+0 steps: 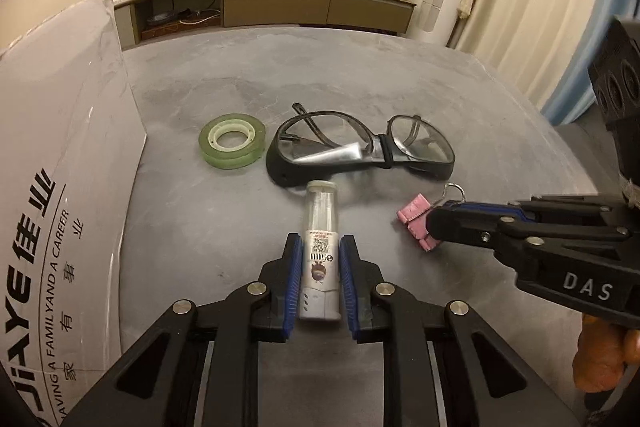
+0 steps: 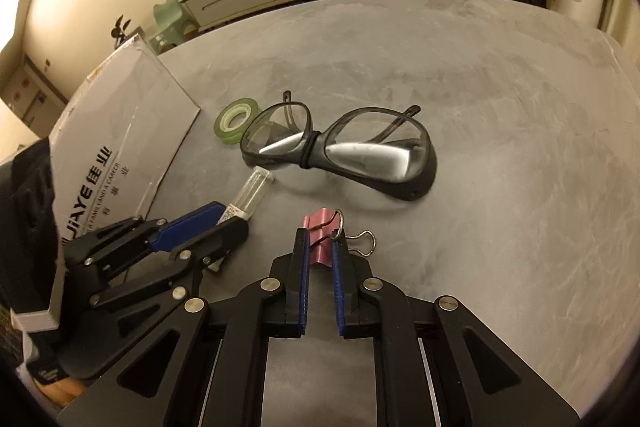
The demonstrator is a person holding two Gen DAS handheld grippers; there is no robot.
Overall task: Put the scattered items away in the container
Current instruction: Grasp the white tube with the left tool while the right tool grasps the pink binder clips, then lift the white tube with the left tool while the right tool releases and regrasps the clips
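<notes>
A small clear-and-white tube (image 1: 322, 223) lies on the grey table, pointing away from me. My left gripper (image 1: 320, 247) straddles its labelled lower half, blue pads pressed against both sides. In the right wrist view that gripper (image 2: 224, 223) holds the tube (image 2: 252, 193) low over the table. A pink binder clip (image 2: 318, 223) with wire handles sits between the fingers of my right gripper (image 2: 320, 239), which is shut on it. From the left wrist view the clip (image 1: 412, 215) pokes out past the right gripper (image 1: 434, 227). A white cardboard box (image 1: 60, 147) stands at the left.
Black-framed safety glasses (image 1: 360, 147) lie folded just beyond the tube, and a green tape roll (image 1: 232, 141) lies flat to their left, near the box wall. A bare stretch of the grey table (image 2: 500, 147) reaches to the far and right edges. A person's hand (image 1: 600, 359) holds the right gripper.
</notes>
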